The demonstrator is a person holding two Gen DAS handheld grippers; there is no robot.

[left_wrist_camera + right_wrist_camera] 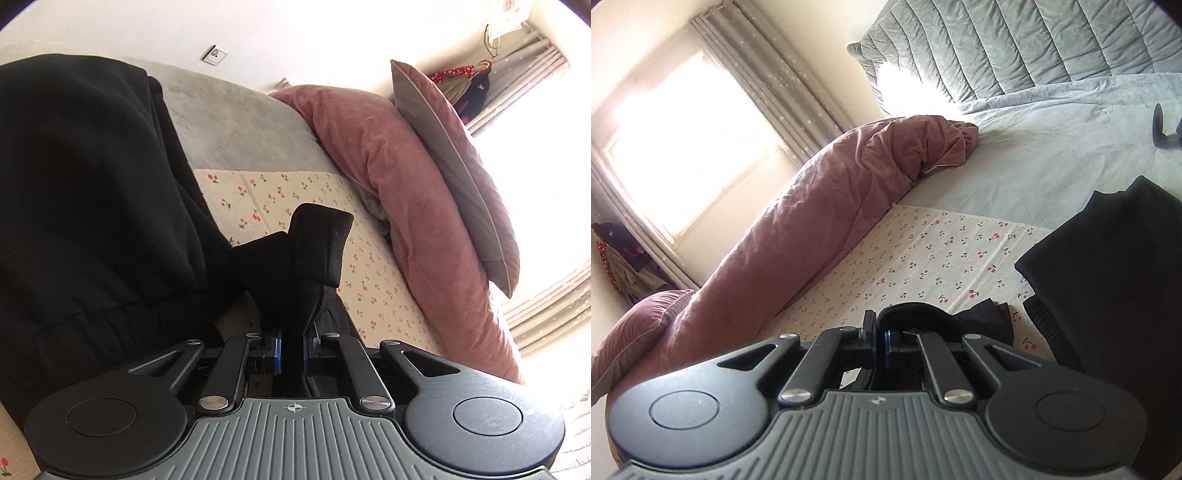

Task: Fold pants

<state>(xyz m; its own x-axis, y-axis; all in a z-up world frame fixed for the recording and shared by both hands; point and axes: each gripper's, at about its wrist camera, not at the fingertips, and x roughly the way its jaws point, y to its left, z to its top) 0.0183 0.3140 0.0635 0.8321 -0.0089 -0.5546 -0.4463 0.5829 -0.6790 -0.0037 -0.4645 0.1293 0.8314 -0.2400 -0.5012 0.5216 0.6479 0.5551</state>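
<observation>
The black pants (85, 192) hang lifted above a cherry-print cloth (295, 192) on the bed. My left gripper (291, 343) is shut on a bunched black edge of the pants (314, 251) that sticks up between its fingers. In the right wrist view my right gripper (881, 338) is shut on another black edge of the pants (923, 314). The main body of the pants (1108, 266) hangs at the right, with its elastic waistband (1045, 325) gathered beside the gripper.
A pink rolled duvet (820, 229) and pink-grey pillow (458, 155) lie along the bed's window side. A grey quilt (1015, 44) sits at the head. A grey sheet (1034, 147) covers the bed. A bright window with curtains (783, 85) lies beyond.
</observation>
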